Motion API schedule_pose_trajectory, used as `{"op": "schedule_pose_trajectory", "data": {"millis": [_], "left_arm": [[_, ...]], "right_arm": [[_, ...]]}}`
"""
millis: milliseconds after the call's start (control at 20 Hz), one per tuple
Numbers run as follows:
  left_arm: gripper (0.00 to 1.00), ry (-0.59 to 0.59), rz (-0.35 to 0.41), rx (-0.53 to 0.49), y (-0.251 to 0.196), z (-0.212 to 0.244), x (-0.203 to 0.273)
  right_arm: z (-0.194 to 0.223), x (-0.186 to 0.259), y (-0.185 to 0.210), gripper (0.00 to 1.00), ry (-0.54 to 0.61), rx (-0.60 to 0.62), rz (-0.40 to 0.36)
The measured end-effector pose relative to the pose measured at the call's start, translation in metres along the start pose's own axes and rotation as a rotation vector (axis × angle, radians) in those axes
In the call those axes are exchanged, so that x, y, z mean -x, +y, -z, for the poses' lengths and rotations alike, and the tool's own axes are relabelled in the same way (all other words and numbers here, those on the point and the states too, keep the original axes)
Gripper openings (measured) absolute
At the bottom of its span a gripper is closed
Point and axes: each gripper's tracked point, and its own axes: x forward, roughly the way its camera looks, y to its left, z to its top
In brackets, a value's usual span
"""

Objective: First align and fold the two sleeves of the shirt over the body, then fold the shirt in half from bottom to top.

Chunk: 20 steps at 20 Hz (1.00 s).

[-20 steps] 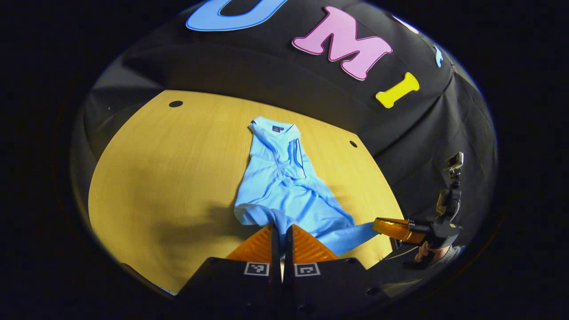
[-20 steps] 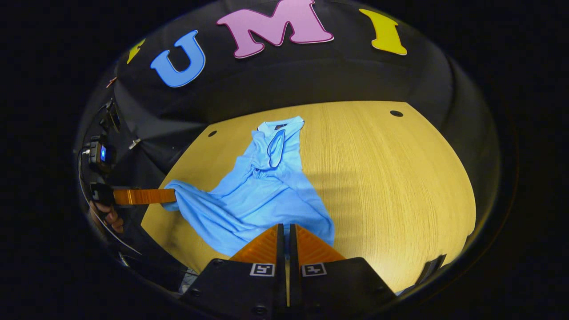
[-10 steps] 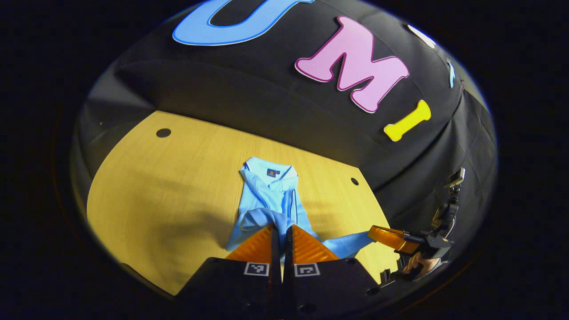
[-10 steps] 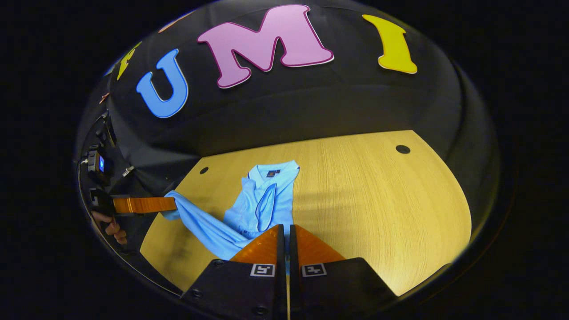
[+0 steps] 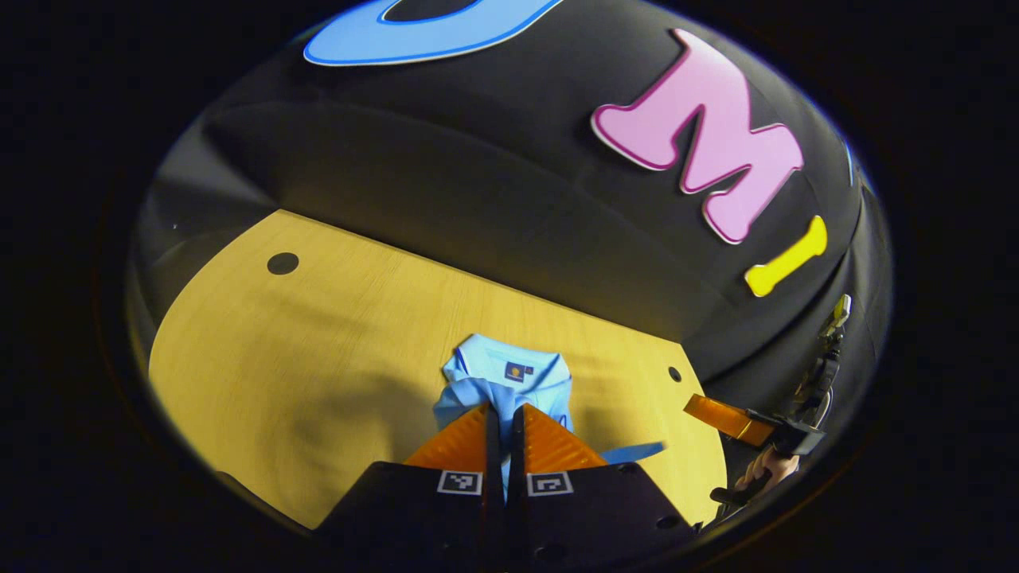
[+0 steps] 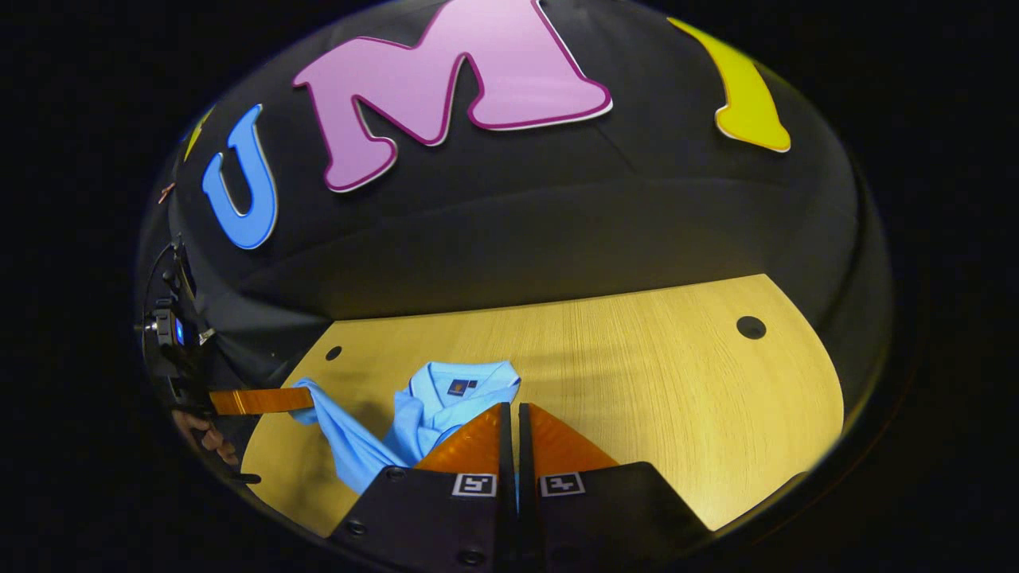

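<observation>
Cloth: blue shirt [image 5: 509,380] hem carried toward the collar.
Left gripper [image 5: 504,422]: clamped on hem.
Right gripper [image 6: 511,422]: likewise.
Risk: uneven corners could skew the fold over the wooden table [image 6: 677,382].

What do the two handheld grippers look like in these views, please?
The left gripper and the right gripper each have a black body carrying two small square black-and-white markers, with ribbed, wedge-shaped fingers. In the right gripper view, the left gripper's far end is black hardware with a small blue light, above the hand.
</observation>
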Motion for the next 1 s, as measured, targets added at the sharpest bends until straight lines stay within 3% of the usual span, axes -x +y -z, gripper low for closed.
{"op": "schedule_pose_trajectory", "data": {"millis": [250, 450, 750, 800, 850, 950, 1000], "left_arm": [[0.06, 0.103, -0.082, 0.068, 0.030, 0.023, -0.074], [0.06, 0.178, -0.175, 0.083, 0.060, 0.049, -0.107], [0.07, 0.191, -0.208, 0.058, 0.057, 0.052, -0.107], [0.11, 0.188, -0.210, 0.058, 0.056, 0.050, -0.102], [0.14, 0.180, -0.206, 0.056, 0.054, 0.050, -0.102], [0.61, 0.154, -0.226, 0.029, 0.057, 0.043, -0.092], [0.84, 0.143, -0.240, 0.007, 0.059, 0.041, -0.087]], "right_arm": [[0.039, -0.066, -0.024, 0.05, 0.112, -0.004, 0.027], [0.071, -0.099, -0.036, 0.05, 0.193, -0.045, 0.052], [0.085, -0.092, -0.030, 0.05, 0.265, -0.080, 0.031], [0.086, -0.086, -0.026, 0.08, 0.265, -0.080, 0.006], [0.087, -0.081, -0.029, 0.19, 0.265, -0.058, 0.011], [0.090, -0.068, -0.037, 0.37, 0.260, -0.018, 0.029], [0.089, -0.059, -0.038, 0.53, 0.253, -0.014, 0.032]]}}
